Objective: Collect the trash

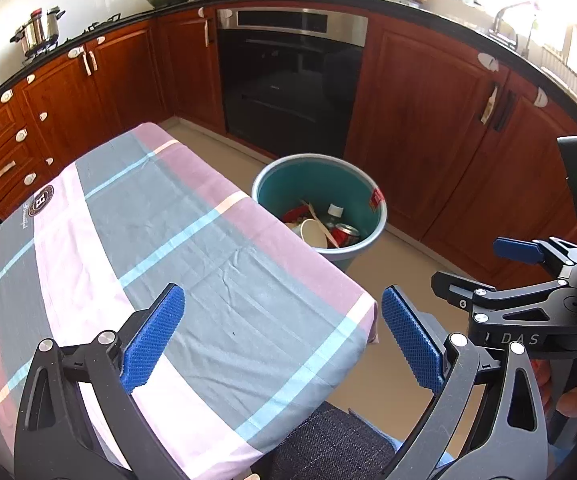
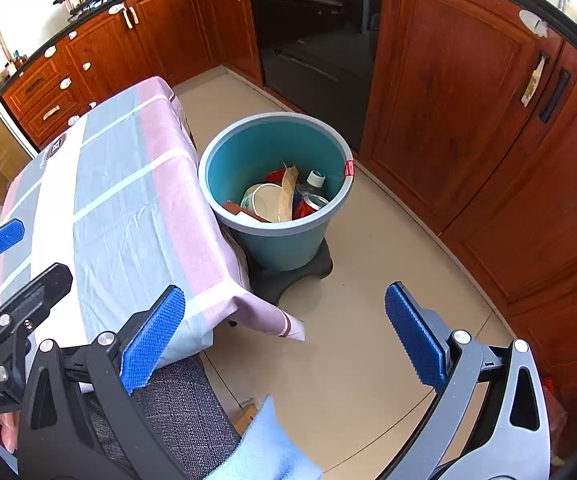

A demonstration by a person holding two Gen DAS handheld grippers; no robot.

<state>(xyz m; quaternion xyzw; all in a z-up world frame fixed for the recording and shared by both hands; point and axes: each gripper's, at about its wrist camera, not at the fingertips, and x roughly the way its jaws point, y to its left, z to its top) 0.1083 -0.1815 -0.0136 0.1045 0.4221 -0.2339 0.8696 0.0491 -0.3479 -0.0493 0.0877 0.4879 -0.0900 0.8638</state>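
Both grippers, left (image 1: 282, 336) and right (image 2: 284, 336), gape empty. Trash sits in bin (image 2: 224, 148): light crushable cup (image 2: 266, 200), stiff can (image 2: 315, 202); pinch rims.

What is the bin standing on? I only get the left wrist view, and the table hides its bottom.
Observer: The teal bin stands on a black base on the floor.
Operator: Did any trash fall down next to it?
Observer: None shows there. Only the tablecloth corner hangs down close to the base.
Operator: Is my right tool holding anything?
Observer: No. The right tool is open and empty, above bare floor.
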